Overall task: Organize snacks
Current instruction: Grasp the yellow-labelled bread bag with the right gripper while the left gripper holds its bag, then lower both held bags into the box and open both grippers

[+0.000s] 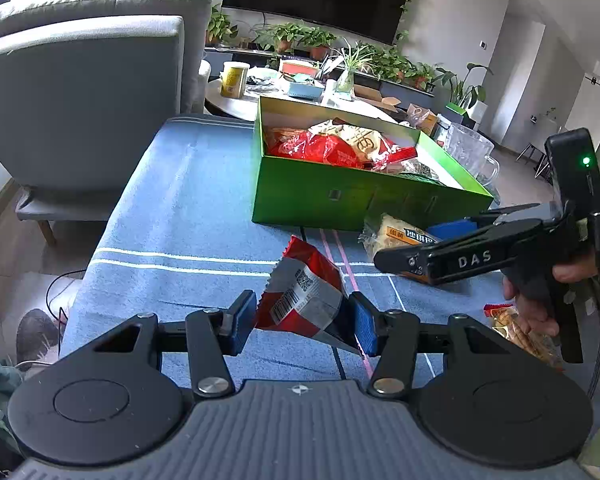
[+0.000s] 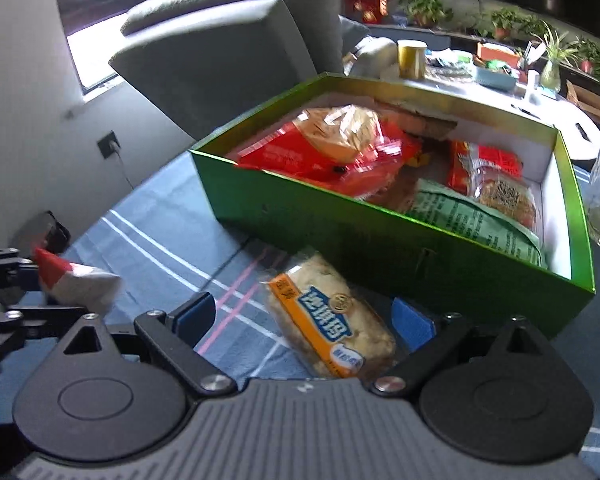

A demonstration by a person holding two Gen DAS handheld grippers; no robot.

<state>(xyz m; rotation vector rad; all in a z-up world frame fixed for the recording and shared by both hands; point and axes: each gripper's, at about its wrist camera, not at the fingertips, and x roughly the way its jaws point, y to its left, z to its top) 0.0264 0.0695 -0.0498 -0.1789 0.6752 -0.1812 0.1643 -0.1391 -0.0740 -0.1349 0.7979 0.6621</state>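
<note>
A blue striped cloth covers the bench [image 1: 172, 216] in a living room. The red and silver snack packet [image 1: 306, 300] sits pinched between the left gripper's [image 1: 304, 322] fingers, in front of the green box [image 1: 340, 196]. The right gripper's [image 2: 306, 320] fingers stand apart around the orange-labelled bread packet [image 2: 332, 320], just before the box, not visibly pressing it.

One green box [image 2: 340, 236], two claws, one glass mug [image 1: 470, 150].
</note>
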